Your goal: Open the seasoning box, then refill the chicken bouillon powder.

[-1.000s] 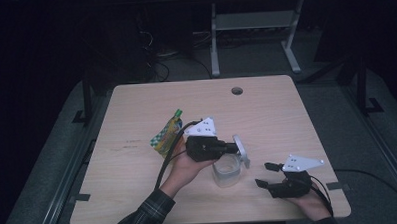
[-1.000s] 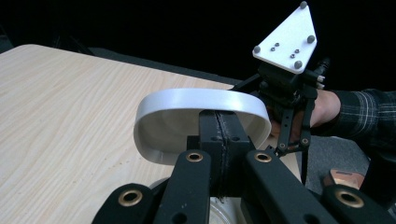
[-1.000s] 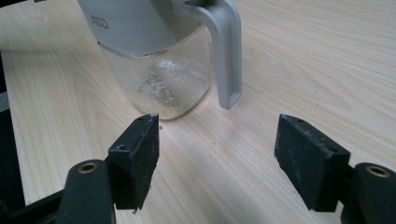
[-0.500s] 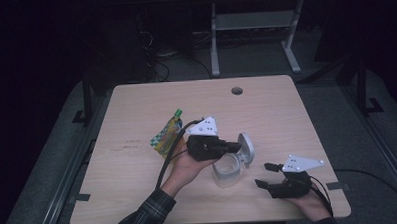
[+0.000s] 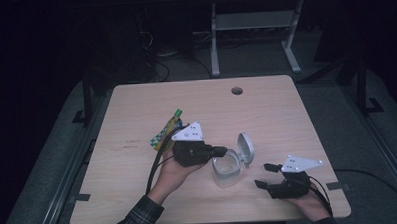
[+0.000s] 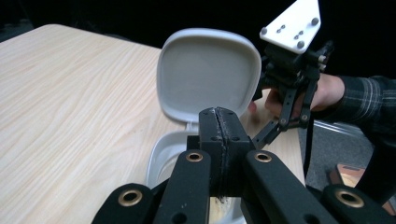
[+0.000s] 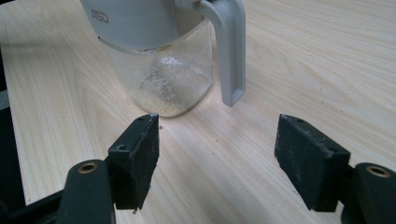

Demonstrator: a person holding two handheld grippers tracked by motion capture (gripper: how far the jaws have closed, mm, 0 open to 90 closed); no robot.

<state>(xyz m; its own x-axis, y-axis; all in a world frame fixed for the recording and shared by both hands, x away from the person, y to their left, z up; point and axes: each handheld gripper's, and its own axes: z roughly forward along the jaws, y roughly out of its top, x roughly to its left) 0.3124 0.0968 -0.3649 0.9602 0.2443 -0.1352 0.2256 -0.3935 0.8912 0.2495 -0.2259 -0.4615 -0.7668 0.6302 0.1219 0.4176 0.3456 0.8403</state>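
We find the left gripper [image 5: 223, 151], jaws together, at the rim of the open-lidded jug [image 5: 227, 172] near the table's [image 5: 287, 119] front edge; right gripper [image 5: 263, 175] apart beside it.

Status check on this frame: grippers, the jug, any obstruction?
Left gripper shut at jug rim. Right gripper open, short of the handle. Jug upright, lid flipped open. Green packet lies clear, behind.

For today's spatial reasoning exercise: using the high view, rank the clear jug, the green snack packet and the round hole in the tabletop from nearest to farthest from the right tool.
1. Clear jug, just left of the right tool.
2. Green snack packet, farther left, beyond the left tool.
3. Round hole, near the table's far edge.
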